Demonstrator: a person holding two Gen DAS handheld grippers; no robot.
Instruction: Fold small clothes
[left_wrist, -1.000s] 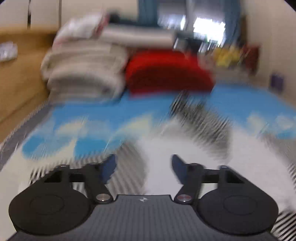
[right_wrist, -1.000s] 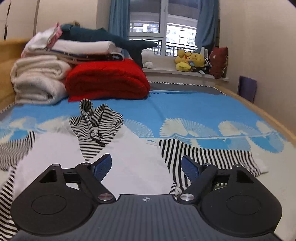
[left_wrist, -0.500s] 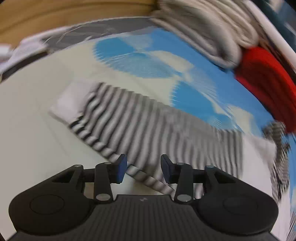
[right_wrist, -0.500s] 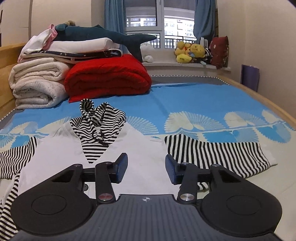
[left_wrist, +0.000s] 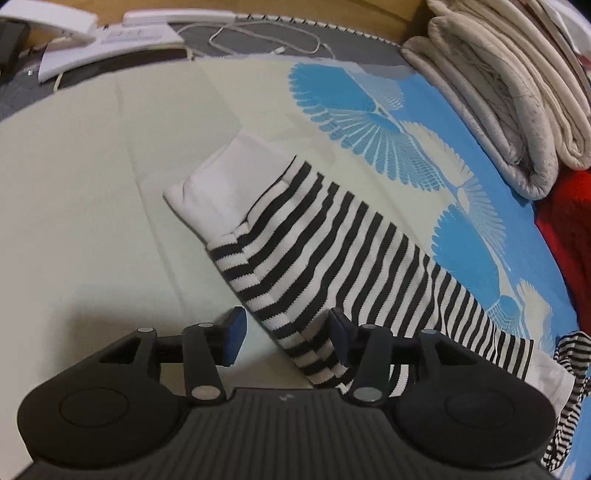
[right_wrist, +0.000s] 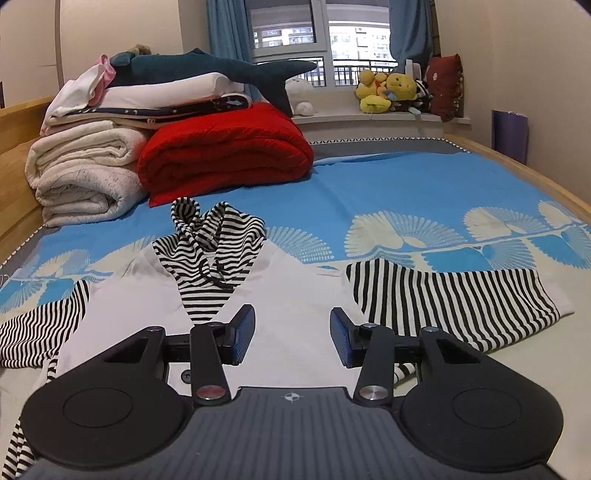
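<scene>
A small white hoodie with black-and-white striped sleeves and hood lies flat on the bed. In the right wrist view its white body is in front of me, the striped hood bunched at the far side, one sleeve out to the right. My right gripper is open and empty, low over the white body. In the left wrist view the other striped sleeve with a white cuff stretches away. My left gripper is open, its jaws either side of the sleeve's near edge.
Folded white blankets, a red quilt and a plush shark are stacked at the bed's far left. Plush toys sit on the windowsill. White devices and a cable lie beyond the bed edge. The wooden bed frame runs along the right.
My left gripper swung left and down over the striped sleeve, narrowing then widening slightly. My right gripper narrowed from wide open and dropped lower over the hoodie's body.
</scene>
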